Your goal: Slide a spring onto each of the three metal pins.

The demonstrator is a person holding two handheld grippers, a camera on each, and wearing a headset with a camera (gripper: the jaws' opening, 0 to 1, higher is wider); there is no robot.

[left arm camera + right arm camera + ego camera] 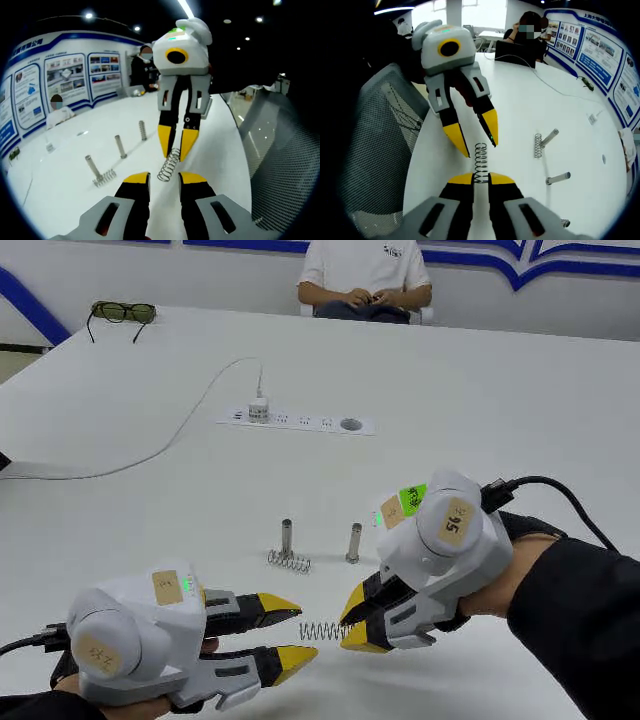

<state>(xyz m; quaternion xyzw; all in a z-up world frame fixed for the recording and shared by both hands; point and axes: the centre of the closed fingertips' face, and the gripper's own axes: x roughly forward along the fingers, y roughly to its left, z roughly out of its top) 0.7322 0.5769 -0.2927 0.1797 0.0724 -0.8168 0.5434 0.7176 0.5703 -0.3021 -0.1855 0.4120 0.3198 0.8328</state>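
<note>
Now, right gripper [350, 624]: nipped shut on one end of spring [322, 630].
Left gripper [302, 631]: wide open, empty, near free end.
Risk: spring, pinched only at its end, may sag or slip before reaching pin [353, 542].

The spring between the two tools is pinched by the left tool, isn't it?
No, the right tool pinches the spring: the right gripper view shows its tips shut on one end. The left tool is open.

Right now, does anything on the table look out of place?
One loose spring lies on its side at the foot of an upright metal pin, not slid onto it. Nothing else looks odd.
</note>
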